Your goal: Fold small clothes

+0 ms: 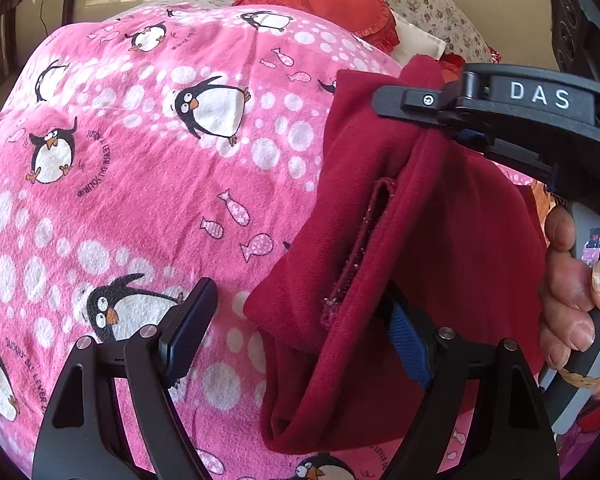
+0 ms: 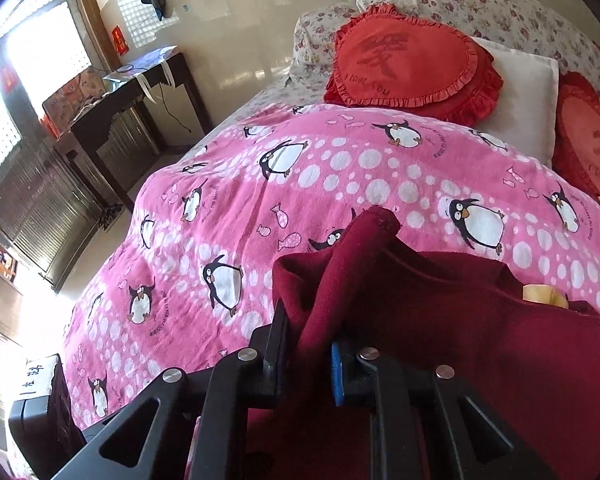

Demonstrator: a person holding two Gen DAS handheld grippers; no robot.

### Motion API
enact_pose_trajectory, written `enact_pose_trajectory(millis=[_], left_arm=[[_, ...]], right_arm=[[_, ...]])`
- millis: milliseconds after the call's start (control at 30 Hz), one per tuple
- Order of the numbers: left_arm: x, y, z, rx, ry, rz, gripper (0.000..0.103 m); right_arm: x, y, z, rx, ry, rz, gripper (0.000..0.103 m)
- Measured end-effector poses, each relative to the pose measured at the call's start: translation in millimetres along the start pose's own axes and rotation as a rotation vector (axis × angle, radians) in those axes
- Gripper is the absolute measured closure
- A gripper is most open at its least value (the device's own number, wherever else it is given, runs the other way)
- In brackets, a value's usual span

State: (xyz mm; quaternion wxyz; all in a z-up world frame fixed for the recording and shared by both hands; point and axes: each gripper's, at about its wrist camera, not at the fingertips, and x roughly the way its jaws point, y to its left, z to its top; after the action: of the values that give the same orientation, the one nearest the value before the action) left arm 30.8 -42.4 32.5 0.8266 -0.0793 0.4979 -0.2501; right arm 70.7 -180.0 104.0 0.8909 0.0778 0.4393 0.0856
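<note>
The left gripper [image 1: 296, 332] is standing wide, its jaws well apart over the blanket [image 1: 140, 208]. One left finger [image 1: 188, 332] is hovering over bare pink blanket; the other, with a blue pad, is sitting partly hidden behind a fold of the garment [image 1: 400, 240], and whether it is touching the cloth cannot be told. Nothing is being pinched there.

The right gripper [image 2: 310, 356] is sitting narrow, jaws clamping a bunched ridge of the garment [image 2: 440, 320] between the black pad and the blue pad. In the left wrist view the right gripper [image 1: 456, 128] is coming in above the garment, gripping its upper edge, with a hand [image 1: 568, 292] wrapping the handle to the right of the garment.

The garment is dark red, hanging crumpled from the right gripper, its lower part draping toward the blanket. A stitched slit is running down its front.

The blanket is pink with penguins, fish and white dots, and is covering the bed under the garment. Beyond the garment, a red heart cushion [image 2: 412, 64] is lying at the bed's head, a white pillow [image 2: 528, 92] just beside it, a second red cushion [image 2: 592, 148] further right. A dark bench [image 2: 140, 92] is standing far left of the garment, against the wall.
</note>
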Motion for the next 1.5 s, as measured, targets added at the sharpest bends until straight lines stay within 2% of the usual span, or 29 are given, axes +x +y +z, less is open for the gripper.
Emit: enact_pose_trajectory(millis=[233, 267, 300, 367, 400, 567, 633, 700, 733, 800, 833, 867, 1000, 1233, 1400, 1500], left_arm=[[4, 3, -2, -0.013, -0.006, -0.012, 0.021], [3, 5, -4, -0.013, -0.006, -0.013, 0.021], [-2, 9, -12, -0.012, -0.008, -0.015, 0.021], [-1, 11, -12, -0.012, -0.009, -0.017, 0.021], [-1, 13, -11, -0.012, -0.01, -0.018, 0.021], [1, 17, -11, -0.018, -0.013, -0.018, 0.021], [0, 17, -13, -0.019, -0.016, -0.015, 0.021], [0, 17, -15, -0.018, -0.016, -0.007, 0.021], [-1, 16, -16, -0.014, -0.01, -0.005, 0.021], [-5, 12, -18, -0.001, -0.002, -0.037, 0.048], [-6, 9, -19, -0.001, 0.012, -0.067, 0.059], [-10, 7, -19, -0.002, 0.008, -0.073, 0.064], [-30, -13, -18, 0.04, -0.023, -0.085, 0.068], [-71, -83, -12, 0.164, -0.073, -0.152, 0.069], [-80, -155, -10, 0.285, -0.078, -0.22, 0.07], [-69, -201, -15, 0.342, -0.049, -0.261, 0.07]], right_arm=[[15, 13, 2, -0.064, 0.038, -0.078, 0.086], [19, 14, 2, -0.064, 0.048, -0.082, 0.08], [23, 15, 3, -0.06, 0.061, -0.085, 0.067], [28, 19, 2, -0.063, 0.082, -0.079, 0.051], [30, 24, 1, -0.083, 0.084, -0.094, 0.048], [42, 40, -5, -0.177, 0.093, -0.193, 0.048], [44, 40, -6, -0.187, 0.086, -0.204, 0.049], [40, 38, -7, -0.194, 0.063, -0.21, 0.067], [36, 34, -7, -0.181, 0.055, -0.184, 0.073], [23, 21, -6, -0.112, 0.042, -0.103, 0.084], [17, 16, -5, -0.086, 0.033, -0.071, 0.085], [10, 10, -5, -0.051, 0.023, -0.029, 0.087], [-19, -10, -7, 0.021, -0.031, 0.065, 0.088], [-87, -49, -5, 0.092, -0.14, 0.121, 0.088], [-140, -93, -10, 0.121, -0.215, 0.095, 0.089], [-166, -125, -20, 0.153, -0.249, 0.054, 0.089]])
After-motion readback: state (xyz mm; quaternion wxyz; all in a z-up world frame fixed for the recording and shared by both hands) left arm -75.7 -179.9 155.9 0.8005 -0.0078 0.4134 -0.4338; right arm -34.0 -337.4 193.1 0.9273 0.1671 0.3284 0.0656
